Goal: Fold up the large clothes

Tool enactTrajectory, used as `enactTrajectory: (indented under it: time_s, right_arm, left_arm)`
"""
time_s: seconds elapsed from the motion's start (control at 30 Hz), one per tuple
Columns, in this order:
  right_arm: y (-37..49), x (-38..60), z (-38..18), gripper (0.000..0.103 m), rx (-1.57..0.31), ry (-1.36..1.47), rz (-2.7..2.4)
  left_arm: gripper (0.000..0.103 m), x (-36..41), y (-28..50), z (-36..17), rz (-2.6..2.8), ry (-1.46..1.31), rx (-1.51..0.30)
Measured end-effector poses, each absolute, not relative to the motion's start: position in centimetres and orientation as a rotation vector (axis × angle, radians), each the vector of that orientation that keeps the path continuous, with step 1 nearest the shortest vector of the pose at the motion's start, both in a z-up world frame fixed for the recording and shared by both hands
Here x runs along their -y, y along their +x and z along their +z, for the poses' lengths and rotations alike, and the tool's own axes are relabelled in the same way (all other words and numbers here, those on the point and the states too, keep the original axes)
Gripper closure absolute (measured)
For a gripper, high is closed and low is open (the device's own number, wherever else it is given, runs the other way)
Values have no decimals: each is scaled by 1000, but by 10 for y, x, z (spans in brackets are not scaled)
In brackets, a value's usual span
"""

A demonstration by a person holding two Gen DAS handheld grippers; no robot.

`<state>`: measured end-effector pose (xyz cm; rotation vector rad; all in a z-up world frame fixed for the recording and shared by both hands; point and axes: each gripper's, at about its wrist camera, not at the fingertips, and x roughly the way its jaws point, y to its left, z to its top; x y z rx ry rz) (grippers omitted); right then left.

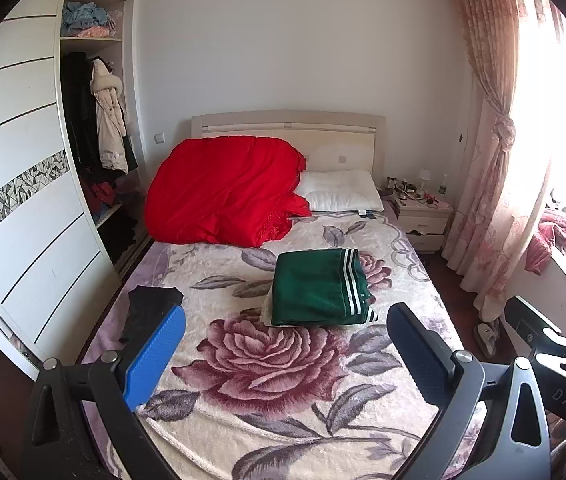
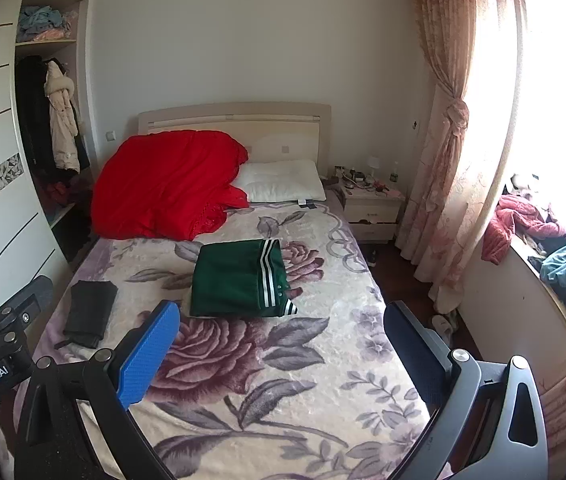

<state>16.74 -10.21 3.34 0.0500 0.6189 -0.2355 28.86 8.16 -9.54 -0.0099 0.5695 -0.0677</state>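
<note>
Both grippers empty, fingers spread wide: left gripper [image 1: 285, 354], right gripper [image 2: 281, 350]. Green garment [image 1: 319, 288], white side stripes, folded, mid-bed at 12 o'clock on floral blanket [image 1: 283, 412]. Small dark folded piece [image 2: 91, 312] at 10 o'clock, well apart. Guess: soft knit, light, limp, will sag. Pinch at folded edge near stripes, support both ends.
</note>
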Motion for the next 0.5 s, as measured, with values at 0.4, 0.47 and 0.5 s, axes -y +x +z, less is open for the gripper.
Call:
enactTrajectory:
  time_s: [0.4,0.47,0.5]
  right_arm:
    - [166,101,30,0,-614,58,-221]
    - [167,100,29,0,-614,58,-220]
    - [166,101,30,0,-614,57,-220]
  left_arm:
    - [0,-82,288,-94,-66,-6,-564]
    - [0,-82,288,-93,-70,-7,-562]
    - [0,-82,288,-93,-70,-6,-561]
